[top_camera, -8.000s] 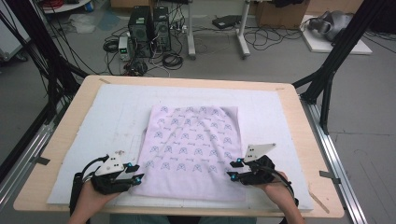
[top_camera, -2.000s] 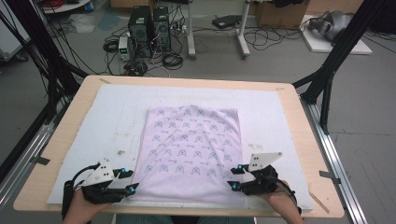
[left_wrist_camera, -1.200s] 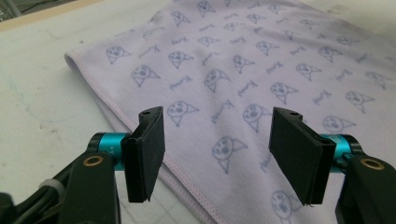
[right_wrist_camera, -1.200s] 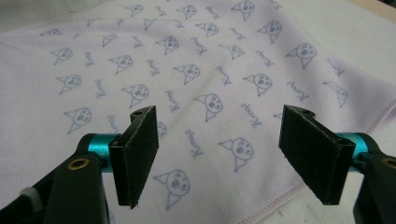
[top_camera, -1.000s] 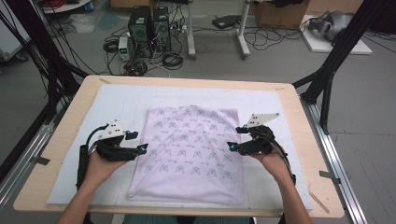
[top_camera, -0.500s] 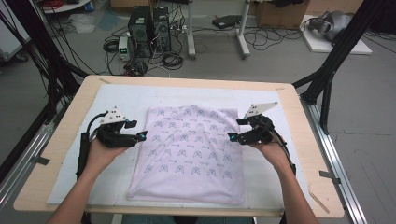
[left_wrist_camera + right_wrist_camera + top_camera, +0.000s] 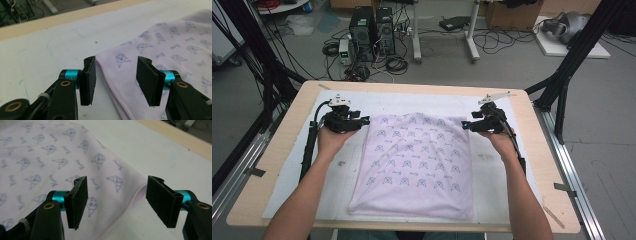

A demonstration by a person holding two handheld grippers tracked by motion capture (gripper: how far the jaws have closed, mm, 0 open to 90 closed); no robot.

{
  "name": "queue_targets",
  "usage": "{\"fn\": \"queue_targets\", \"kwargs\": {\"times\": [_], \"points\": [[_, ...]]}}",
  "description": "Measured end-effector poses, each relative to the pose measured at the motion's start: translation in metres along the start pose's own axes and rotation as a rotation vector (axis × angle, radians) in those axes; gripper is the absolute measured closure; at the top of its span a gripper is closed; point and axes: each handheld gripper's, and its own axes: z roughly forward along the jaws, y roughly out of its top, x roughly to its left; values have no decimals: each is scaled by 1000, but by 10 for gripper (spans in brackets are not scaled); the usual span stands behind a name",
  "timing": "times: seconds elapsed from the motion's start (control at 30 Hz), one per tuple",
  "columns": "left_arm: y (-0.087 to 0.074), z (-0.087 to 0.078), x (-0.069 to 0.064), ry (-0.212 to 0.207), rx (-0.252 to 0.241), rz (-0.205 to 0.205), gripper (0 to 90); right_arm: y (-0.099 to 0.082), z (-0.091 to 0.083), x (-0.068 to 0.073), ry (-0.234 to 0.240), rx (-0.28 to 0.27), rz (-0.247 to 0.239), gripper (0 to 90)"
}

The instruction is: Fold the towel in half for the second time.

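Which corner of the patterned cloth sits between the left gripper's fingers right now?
The far left corner of the cloth, the one toward the table's back edge. The left gripper straddles it, fingers open; the near corners lie untouched.

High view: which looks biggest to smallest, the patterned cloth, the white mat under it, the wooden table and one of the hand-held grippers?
1. Wooden table, widest of all.
2. White mat, covering most of the tabletop.
3. Patterned cloth, lying within the mat.
4. Left gripper and right gripper: smallest, and alike in size.
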Motion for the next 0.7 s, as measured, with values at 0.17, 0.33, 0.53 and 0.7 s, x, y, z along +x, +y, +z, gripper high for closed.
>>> {"fn": "queue_targets", "kwargs": {"times": [0.17, 0.33, 0.53, 0.7], "points": [[-11, 27, 4, 32, 57, -58, 463, -6, 19, -7, -53, 63, 18, 336], [-20, 47, 7, 54, 81, -92, 447, -16, 37, -12, -75, 126, 61, 345], [-24, 53, 15, 11, 67, -120, 750, -28, 50, -14, -36, 93, 79, 647], [-18, 42, 17, 4, 14, -102, 878, -25, 42, -14, -20, 35, 82, 836]]}}
